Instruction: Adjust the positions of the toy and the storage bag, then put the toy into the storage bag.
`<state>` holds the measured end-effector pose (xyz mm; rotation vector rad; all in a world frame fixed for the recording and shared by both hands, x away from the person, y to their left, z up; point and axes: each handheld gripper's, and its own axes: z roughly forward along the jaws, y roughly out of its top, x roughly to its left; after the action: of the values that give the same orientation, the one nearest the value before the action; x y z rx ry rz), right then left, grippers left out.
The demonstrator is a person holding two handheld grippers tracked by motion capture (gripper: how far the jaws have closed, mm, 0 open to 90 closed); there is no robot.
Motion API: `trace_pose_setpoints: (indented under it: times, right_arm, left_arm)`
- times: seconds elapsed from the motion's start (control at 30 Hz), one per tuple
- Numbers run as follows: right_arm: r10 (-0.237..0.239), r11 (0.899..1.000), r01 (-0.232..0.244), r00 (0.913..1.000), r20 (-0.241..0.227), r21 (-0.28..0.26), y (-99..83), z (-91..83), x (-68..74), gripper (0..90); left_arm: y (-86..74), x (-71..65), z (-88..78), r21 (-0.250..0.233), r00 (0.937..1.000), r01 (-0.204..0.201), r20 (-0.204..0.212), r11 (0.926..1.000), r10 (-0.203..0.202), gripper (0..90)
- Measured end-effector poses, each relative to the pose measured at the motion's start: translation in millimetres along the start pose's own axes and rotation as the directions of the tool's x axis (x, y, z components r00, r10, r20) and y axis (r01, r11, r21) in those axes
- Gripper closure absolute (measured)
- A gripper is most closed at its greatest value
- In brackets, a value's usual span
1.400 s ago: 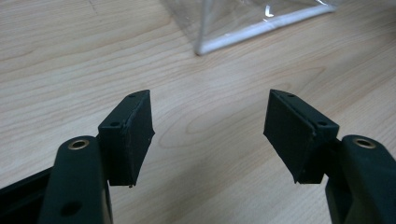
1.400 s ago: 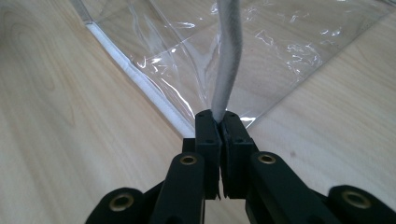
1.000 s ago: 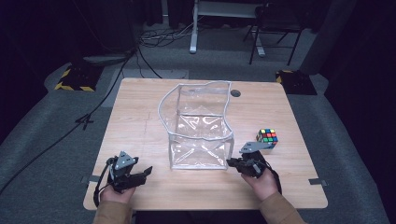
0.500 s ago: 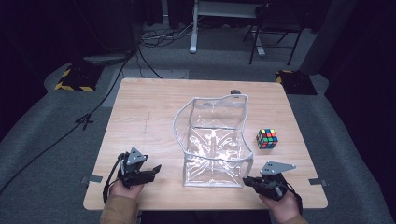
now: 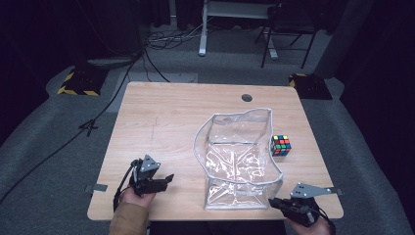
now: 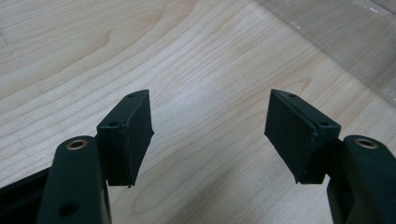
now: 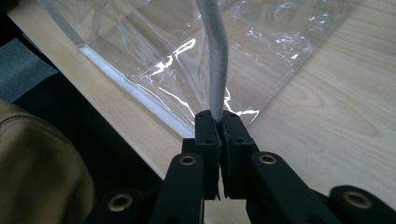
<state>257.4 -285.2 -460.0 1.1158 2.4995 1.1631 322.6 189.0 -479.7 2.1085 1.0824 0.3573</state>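
Note:
A clear plastic bag [image 5: 240, 156] with a grey rim stands open on the wooden table [image 5: 161, 117]. My right gripper [image 5: 271, 201] is at the bag's near right corner, by the table's front edge. In the right gripper view, that gripper [image 7: 218, 116] is shut on the bag's grey rim [image 7: 215, 60], which rises from between the jaws. My left gripper [image 5: 166, 178] rests on the table to the left of the bag, apart from it. In the left gripper view it [image 6: 210, 100] stands open over bare wood. A Rubik's cube [image 5: 281, 145] sits just right of the bag.
A round cable hole [image 5: 247, 98] lies near the table's far edge. A tan sleeve [image 7: 37, 168] shows below the front edge. Cables [image 5: 112, 98] and a chair base [image 5: 288, 39] are on the floor beyond the table.
My right gripper has pulled to the right and toward the front edge, dragging the bag with it, closer to the cube. The left gripper has drifted slightly right.

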Motion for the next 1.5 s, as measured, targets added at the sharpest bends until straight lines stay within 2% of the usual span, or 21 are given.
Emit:
trace_pose_setpoints:
  times: [0.07,0.17,0.2,0.27,0.3,0.33,0.4,0.47,0.6,0.73,0.77,0.9,0.97,1.07,1.1,1.2,1.23,1.3,1.37,1.47,1.5]
  right_arm:
    - [0.016,1.000,-0.016,0.9998,-0.010,0.001,-3.6,-3.6,0.6,86.4]
    - [0.012,1.000,-0.012,0.9998,-0.013,0.000,-8.4,-7.9,1.6,86.4]
    - [0.018,1.000,-0.018,0.9997,-0.016,0.001,-9.8,-9.6,2.3,86.3]
    - [0.022,1.000,-0.022,0.9996,-0.018,0.005,-11.9,-12.3,2.2,85.3]
    - [0.021,1.000,-0.021,0.9995,-0.022,0.004,-12.7,-13.5,1.7,82.1]
    - [0.023,1.000,-0.023,0.9989,-0.041,0.007,-13.5,-15.2,0.2,73.8]
    - [0.012,1.000,-0.012,0.9993,-0.037,-0.002,-14.5,-21.1,-2.0,59.6]
    - [0.008,1.000,-0.009,0.9987,-0.050,-0.016,-16.0,-28.9,-6.3,53.7]
    - [0.031,0.999,-0.031,0.9994,-0.013,-0.041,-16.1,-42.7,-17.1,49.5]
    - [0.051,0.997,-0.048,0.9975,0.049,-0.061,-11.2,-49.6,-26.5,48.2]
    - [0.066,0.996,-0.062,0.9958,0.063,-0.063,-9.4,-49.8,-28.6,47.7]
    - [0.094,0.994,-0.089,0.9902,0.103,-0.060,-0.5,-48.0,-38.0,44.8]
    - [0.123,0.991,-0.115,0.9841,0.129,-0.068,5.3,-46.2,-44.8,41.8]
    - [0.159,0.986,-0.149,0.9774,0.139,-0.078,15.4,-42.9,-56.5,39.2]
    - [0.160,0.985,-0.149,0.9765,0.145,-0.082,18.1,-41.5,-59.2,38.6]
    - [0.159,0.986,-0.145,0.9712,0.178,-0.084,29.4,-34.4,-68.8,32.8]
    - [0.155,0.987,-0.142,0.9702,0.186,-0.080,32.5,-31.7,-71.8,32.0]
    - [0.155,0.987,-0.141,0.9649,0.212,-0.081,38.2,-25.5,-77.9,29.9]
    - [0.165,0.985,-0.148,0.9583,0.233,-0.087,44.2,-19.7,-84.6,28.4]
    - [0.189,0.981,-0.168,0.9437,0.271,-0.099,54.7,-9.8,-95.0,27.0]
    - [0.189,0.981,-0.168,0.9425,0.275,-0.100,56.9,-7.1,-97.8,27.0]
  left_arm:
    - [0.2,-1.7,1.5,0.008,0.9999,-0.011,0.004,0.9999,0.011,32.4]
    - [0.5,-4.0,2.5,0.008,0.9998,-0.021,0.000,0.9998,0.021,32.3]
    - [0.4,-4.9,3.5,0.014,0.9999,-0.013,0.011,0.9998,0.013,32.3]
    - [0.6,-4.8,4.2,0.008,0.9998,-0.019,0.002,0.9998,0.019,32.1]
    - [0.0,-5.2,4.8,0.015,0.9999,-0.015,0.001,0.9998,0.015,32.0]
    - [-0.8,-5.2,5.9,0.019,0.9999,-0.015,0.005,0.9997,0.015,32.0]
    - [-0.9,-5.3,6.2,0.032,0.9998,-0.018,0.004,0.9993,0.018,32.0]
    - [-1.1,-5.7,5.2,0.024,0.9999,-0.013,0.002,0.9996,0.013,31.8]
    - [-1.3,-5.9,6.2,0.032,0.9997,-0.023,-0.006,0.9992,0.023,31.5]
    - [-2.7,-5.7,7.3,0.052,0.9993,-0.031,-0.020,0.9982,0.032,31.1]
    - [-3.0,-4.4,7.7,0.060,0.9987,-0.042,-0.026,0.9973,0.044,31.0]
    - [-5.2,-0.7,9.1,0.072,0.9991,-0.024,-0.033,0.9972,0.026,30.4]
    - [-7.4,-0.4,9.9,0.082,0.9991,-0.022,-0.035,0.9964,0.025,30.4]
    - [-10.5,1.6,10.7,0.090,0.9983,-0.021,-0.052,0.9958,0.026,30.3]
    - [-11.4,3.4,10.5,0.085,0.9981,-0.036,-0.047,0.9957,0.040,30.0]
    - [-14.0,5.1,12.7,0.061,0.9983,-0.034,-0.045,0.9976,0.037,26.2]
    - [-16.0,5.3,13.4,0.039,0.9982,-0.031,-0.051,0.9988,0.033,25.2]
    - [-17.6,5.9,13.4,0.033,0.9982,-0.032,-0.048,0.9989,0.034,23.1]
    - [-17.6,5.8,13.0,0.033,0.9979,-0.032,-0.055,0.9990,0.033,22.9]
    - [-18.0,5.0,13.6,0.032,0.9989,-0.018,-0.044,0.9993,0.019,22.8]
    - [-18.0,5.1,13.3,0.033,0.9983,-0.022,-0.053,0.9992,0.024,22.7]
